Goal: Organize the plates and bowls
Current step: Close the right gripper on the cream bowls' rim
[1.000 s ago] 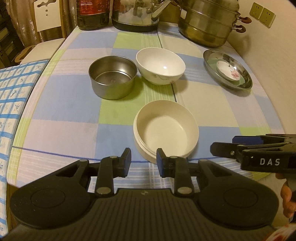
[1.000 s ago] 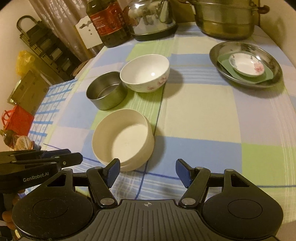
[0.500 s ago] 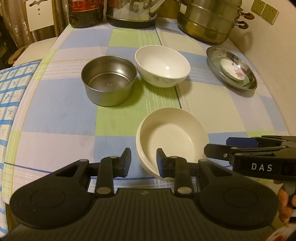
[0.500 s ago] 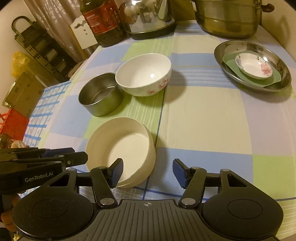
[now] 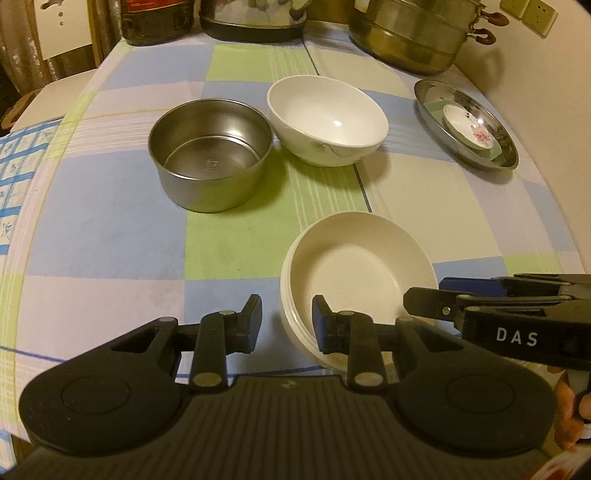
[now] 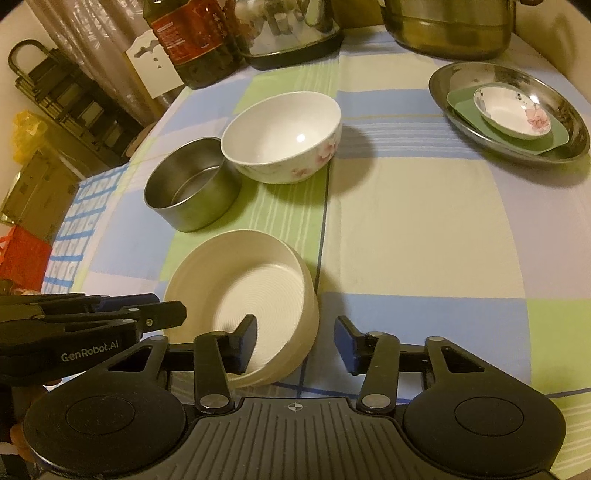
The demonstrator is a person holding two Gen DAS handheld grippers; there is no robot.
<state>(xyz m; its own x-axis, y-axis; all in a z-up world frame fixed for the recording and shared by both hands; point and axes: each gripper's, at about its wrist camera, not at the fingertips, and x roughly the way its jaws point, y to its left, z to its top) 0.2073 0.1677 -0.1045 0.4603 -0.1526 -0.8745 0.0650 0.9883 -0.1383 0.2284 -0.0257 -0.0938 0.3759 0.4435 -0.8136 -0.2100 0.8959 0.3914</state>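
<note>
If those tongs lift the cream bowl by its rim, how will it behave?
The cream bowl looks rigid and probably light, like plastic. Its smooth wall may slip between the closing right tongs, which straddle the near rim. Wide and shallow, it should slide rather than tip if pushed.

The tabletop (image 5: 110,229) wears a checked cloth of blue, green, lilac and cream squares. Near its front edge sits a cream ribbed bowl (image 5: 354,273). Further back a steel round tin (image 5: 210,155) stands just beside a white floral bowl (image 5: 327,118); whether the two touch cannot be told. Well apart to the right lies a steel plate (image 5: 506,155), carrying other dishes. Along the far edge stand a dark bottle (image 6: 192,40), a shiny kettle (image 6: 291,33) and a steel steamer pot (image 5: 413,33).
</note>
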